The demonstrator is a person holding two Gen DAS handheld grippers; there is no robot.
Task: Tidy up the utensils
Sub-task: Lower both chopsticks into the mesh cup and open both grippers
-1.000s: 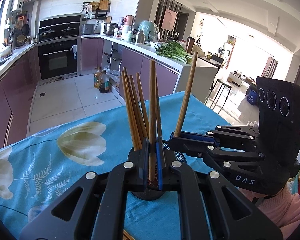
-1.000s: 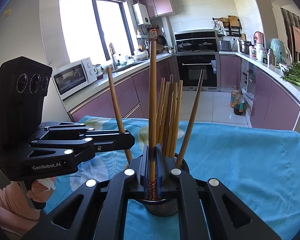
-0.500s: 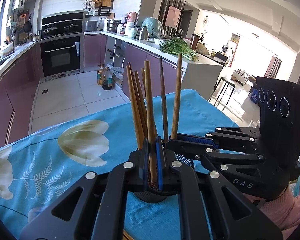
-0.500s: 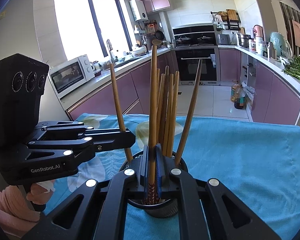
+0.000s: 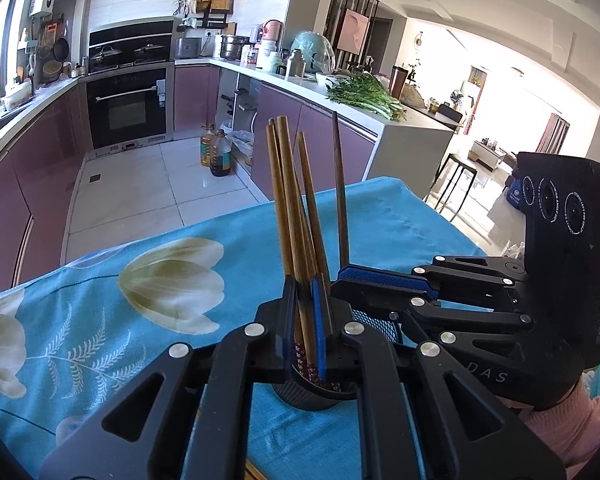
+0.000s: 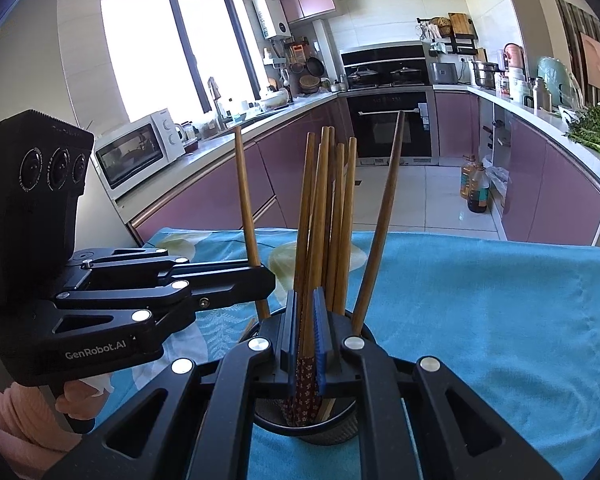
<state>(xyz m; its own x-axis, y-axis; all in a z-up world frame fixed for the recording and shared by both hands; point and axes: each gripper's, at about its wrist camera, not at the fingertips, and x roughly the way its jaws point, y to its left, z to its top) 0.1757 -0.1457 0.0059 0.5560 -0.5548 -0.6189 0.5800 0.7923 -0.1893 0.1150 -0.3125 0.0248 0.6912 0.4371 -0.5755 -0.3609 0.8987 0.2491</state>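
from my left wrist view, my left gripper (image 5: 307, 320) has its jaws pinched together on a wooden chopstick (image 5: 290, 216), which stands nearly upright with its patterned lower end already inside the black mesh holder (image 5: 300, 390). the holder sits on the blue flowered tablecloth (image 5: 100, 312), right under my fingertips at about 6 o'clock of the view. more chopsticks fan up from it toward 12 o'clock. my right gripper (image 5: 342, 276) comes in from 3 o'clock, blue pads drawn together on a darker chopstick (image 5: 340, 192) that rises straight out of the holder's far side. a pink sleeve (image 5: 572, 420) shows behind it.

from my right wrist view, my right gripper (image 6: 307, 328) is clamped on a chopstick (image 6: 314, 240) with a red patterned end down in the holder (image 6: 312, 426), at 6 o'clock. the bundle of chopsticks (image 6: 336, 216) stands just behind, and one leans off toward 1 o'clock. my left gripper (image 6: 266, 280) reaches in from 9 o'clock, closed on a pale chopstick (image 6: 244, 196); its lower tip seems to dip inside the rim, though my own fingers partly hide it.
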